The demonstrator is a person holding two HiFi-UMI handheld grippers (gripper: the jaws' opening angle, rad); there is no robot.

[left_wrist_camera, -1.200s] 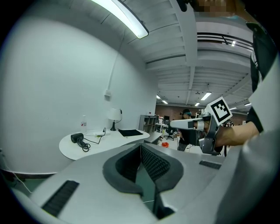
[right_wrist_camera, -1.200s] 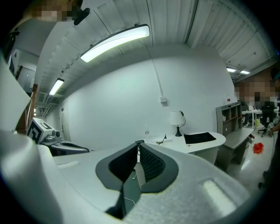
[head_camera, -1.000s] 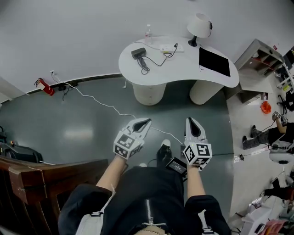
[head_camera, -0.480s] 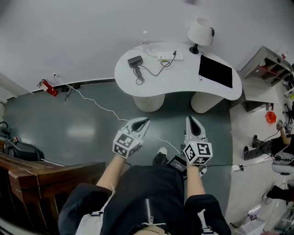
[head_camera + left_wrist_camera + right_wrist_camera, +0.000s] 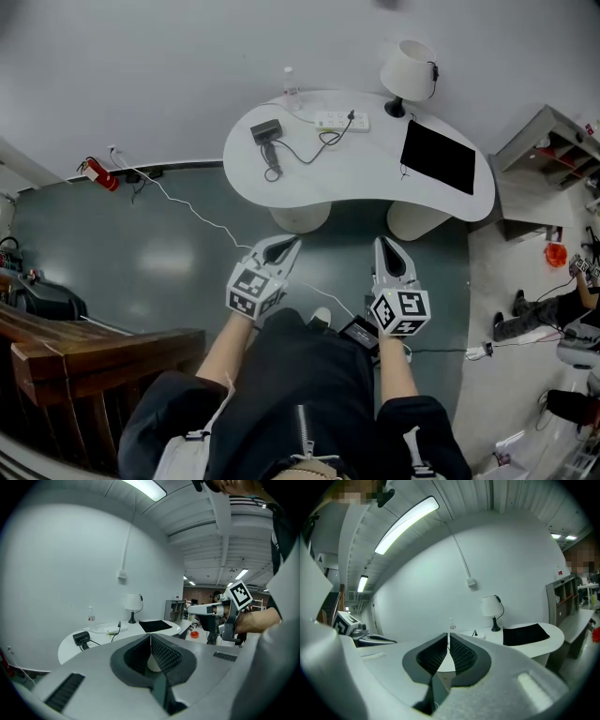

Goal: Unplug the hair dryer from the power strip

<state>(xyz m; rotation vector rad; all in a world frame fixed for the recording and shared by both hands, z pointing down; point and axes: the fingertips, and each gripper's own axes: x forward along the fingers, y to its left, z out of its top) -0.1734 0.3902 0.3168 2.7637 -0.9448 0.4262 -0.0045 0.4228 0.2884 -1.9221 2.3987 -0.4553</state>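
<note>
You have two grippers in hand, and both are empty. The left gripper (image 5: pixel 290 245) has its fingers (image 5: pixel 165 654) clenched together on nothing, and the right gripper (image 5: pixel 382 243) is closed just the same. Ahead of them stands one white, curved bench (image 5: pixel 361 180) on two round pedestals. It carries one hair dryer (image 5: pixel 264 130), one power strip (image 5: pixel 337 120), one lamp (image 5: pixel 408 69), one bottle (image 5: pixel 289 82) and one black mat (image 5: pixel 437 156). The hair dryer lies well ahead of your left fingers, at the bench's left end and apart from both grippers. It is a dark, boxy body with its handle pointing back toward you. Its black cord (image 5: pixel 311 143) curls across the white top to the power strip. The power strip is a white bar near the bench's far edge, ahead of the gap between your two sets of fingers. A dark plug (image 5: pixel 353 115) sits in its right end. The bottle stands just beyond the hair dryer, clear and upright, and you cannot tell what it holds from here. The lamp, with a white shade on a dark stem, stands far ahead of your right fingers. The mat lies flat ahead and to the right of them. On the floor, one white cable (image 5: pixel 202 215) runs from the wall past your left fingers. One red fire extinguisher (image 5: pixel 97 174) lies far to their left.
</note>
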